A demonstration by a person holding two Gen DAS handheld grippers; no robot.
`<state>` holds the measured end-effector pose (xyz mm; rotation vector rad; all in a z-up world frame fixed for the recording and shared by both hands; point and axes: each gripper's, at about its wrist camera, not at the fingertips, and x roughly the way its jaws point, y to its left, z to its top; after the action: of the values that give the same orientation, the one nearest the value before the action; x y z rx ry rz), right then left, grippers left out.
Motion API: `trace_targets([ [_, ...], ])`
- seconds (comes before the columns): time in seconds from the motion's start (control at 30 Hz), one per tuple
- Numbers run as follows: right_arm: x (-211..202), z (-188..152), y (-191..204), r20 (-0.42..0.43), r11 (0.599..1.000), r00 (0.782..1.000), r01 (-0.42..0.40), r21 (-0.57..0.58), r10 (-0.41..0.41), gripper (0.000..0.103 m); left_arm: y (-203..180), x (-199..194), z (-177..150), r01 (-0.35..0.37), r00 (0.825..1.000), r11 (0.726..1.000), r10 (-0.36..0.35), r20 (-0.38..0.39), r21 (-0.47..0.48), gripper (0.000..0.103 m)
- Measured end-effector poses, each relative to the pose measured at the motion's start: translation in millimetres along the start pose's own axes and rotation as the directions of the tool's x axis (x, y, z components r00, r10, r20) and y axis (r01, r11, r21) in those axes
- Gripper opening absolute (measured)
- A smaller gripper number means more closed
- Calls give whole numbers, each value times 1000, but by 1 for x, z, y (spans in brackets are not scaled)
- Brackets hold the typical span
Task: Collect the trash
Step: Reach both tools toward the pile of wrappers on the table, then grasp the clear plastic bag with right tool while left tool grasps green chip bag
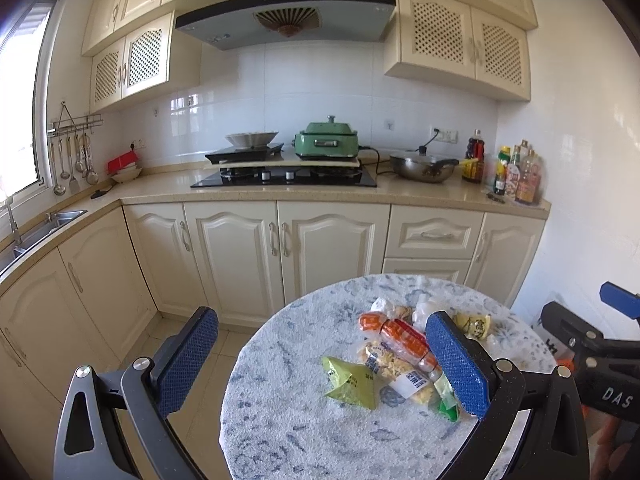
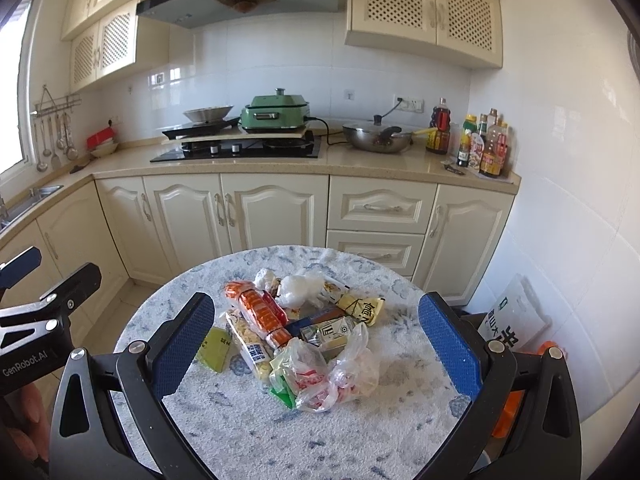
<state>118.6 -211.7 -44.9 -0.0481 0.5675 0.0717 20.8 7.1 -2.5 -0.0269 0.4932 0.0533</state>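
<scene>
A heap of trash (image 2: 298, 336) lies near the middle of a round table (image 2: 248, 432) covered in a white cloth with blue mottling. The heap is mostly crinkled food wrappers: an orange pack (image 2: 262, 314) bound with a dark band lies on top, a clear pack (image 2: 250, 346) of pale yellow snacks is beside it, and a flat green packet (image 2: 216, 348) sits at the heap's left edge. A yellow wrapper (image 2: 364, 308) with dark print is at the far right, a white crumpled bag (image 2: 298, 288) at the back, and clear plastic bags (image 2: 324, 376) with red print at the front.

The right gripper (image 2: 316, 354) is above the near part of the table, blue pads spread wide on either side of the heap, touching nothing. The left gripper (image 1: 328, 364) is also spread wide and holds nothing; one pad is over the floor, the other in front of the heap's right side.

Behind the table stand cream cabinets (image 2: 240, 212) and a counter (image 2: 360, 164).
</scene>
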Motion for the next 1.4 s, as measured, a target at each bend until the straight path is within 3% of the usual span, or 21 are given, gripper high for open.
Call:
trace_targets([
  [0.33,49,-26,-16,-128,999,992,20,37,-15,103,-10,56,-12,15,991,999,-10,-132,38,102],
  [0.47,73,-42,-24,-205,998,979,30,51,-19,103,-10,83,-21,23,979,999,-14,-204,44,102],
  [0.8,114,-76,-32,-341,997,940,15,72,11,103,-6,140,-42,35,954,999,-21,-299,41,102],
  [0.97,129,-87,-51,-386,988,922,51,146,10,96,-12,178,-50,38,942,998,-17,-335,58,102],
  [1.2,157,-94,-55,-416,970,902,-14,244,118,88,-21,236,-61,30,918,997,3,-398,76,102],
  [1.23,163,-95,-55,-420,964,897,-23,264,136,84,-21,242,-63,38,913,997,-7,-408,68,98],
  [1.33,170,-96,-56,-415,961,898,-31,273,147,70,-20,257,-67,107,891,994,-92,-444,9,71],
  [1.37,171,-96,-58,-412,959,898,-39,279,156,62,-19,258,-67,110,900,994,-94,-426,14,63],
  [1.4,170,-96,-59,-406,959,900,-44,280,159,58,-17,260,-67,133,897,991,-118,-426,6,57],
])
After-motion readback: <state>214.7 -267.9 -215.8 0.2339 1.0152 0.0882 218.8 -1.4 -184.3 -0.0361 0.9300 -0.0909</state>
